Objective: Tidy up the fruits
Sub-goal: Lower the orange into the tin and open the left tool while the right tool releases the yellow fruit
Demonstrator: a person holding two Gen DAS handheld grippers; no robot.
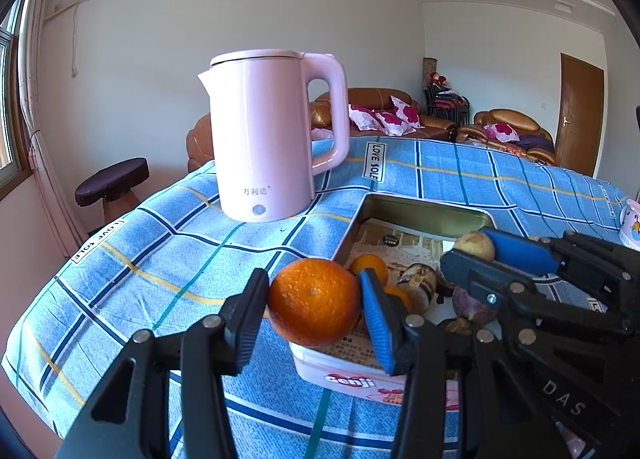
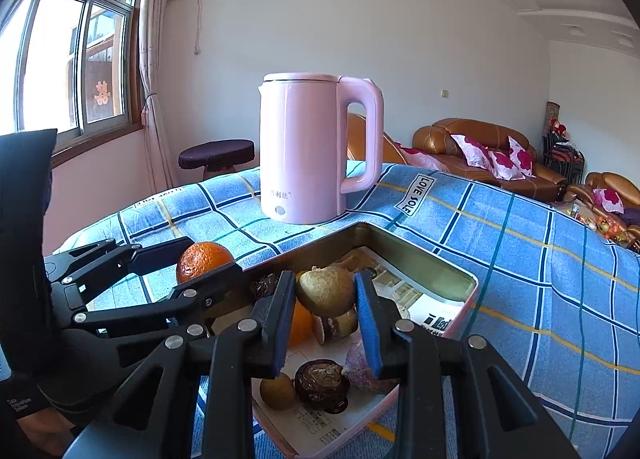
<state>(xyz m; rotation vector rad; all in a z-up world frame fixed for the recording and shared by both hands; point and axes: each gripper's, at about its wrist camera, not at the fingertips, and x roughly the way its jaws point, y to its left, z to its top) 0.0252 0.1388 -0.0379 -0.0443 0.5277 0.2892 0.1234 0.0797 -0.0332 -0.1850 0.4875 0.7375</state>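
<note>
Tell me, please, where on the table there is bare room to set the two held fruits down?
Bare cloth lies left of the tin, in front of the kettle. More lies right of the tin. The tin's far end shows bare paper; its near end is crowded with fruit.

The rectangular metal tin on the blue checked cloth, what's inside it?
The rectangular metal tin holds a small orange, a round brown fruit, a dark brown husked one and printed paper lining. The right gripper hides part of the floor.
</note>
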